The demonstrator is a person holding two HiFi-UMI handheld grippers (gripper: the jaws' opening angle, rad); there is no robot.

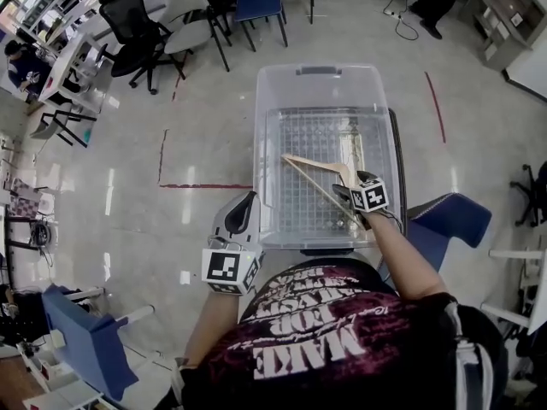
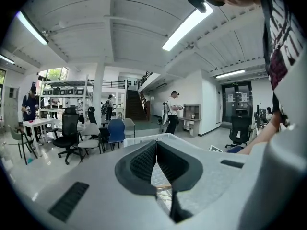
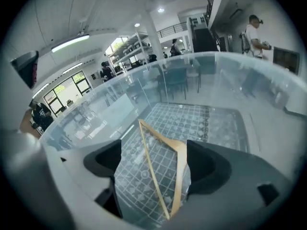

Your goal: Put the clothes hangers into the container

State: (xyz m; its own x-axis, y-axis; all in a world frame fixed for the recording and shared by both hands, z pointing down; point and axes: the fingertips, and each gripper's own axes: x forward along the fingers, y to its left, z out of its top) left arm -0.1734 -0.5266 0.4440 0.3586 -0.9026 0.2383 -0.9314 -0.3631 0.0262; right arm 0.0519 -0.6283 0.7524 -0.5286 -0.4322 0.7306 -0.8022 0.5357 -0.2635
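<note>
A clear plastic container (image 1: 323, 82) stands in front of me, with a gridded floor. A wooden clothes hanger (image 1: 312, 162) lies inside it near the right wall. My right gripper (image 1: 349, 196) reaches down into the container's near right corner. In the right gripper view its jaws stand wide open (image 3: 156, 161), and the hanger (image 3: 158, 176) lies between them on the container floor, touching neither pad. My left gripper (image 1: 242, 213) hangs outside the container at its near left corner. In the left gripper view its pads meet (image 2: 156, 150), with nothing between them, and the container rim (image 2: 144, 139) shows just beyond.
A blue chair (image 1: 446, 220) stands to the right of the container and another blue seat (image 1: 85, 338) at the lower left. Black office chairs (image 1: 137, 32) and desks stand at the far left. Red tape lines (image 1: 201, 185) mark the floor.
</note>
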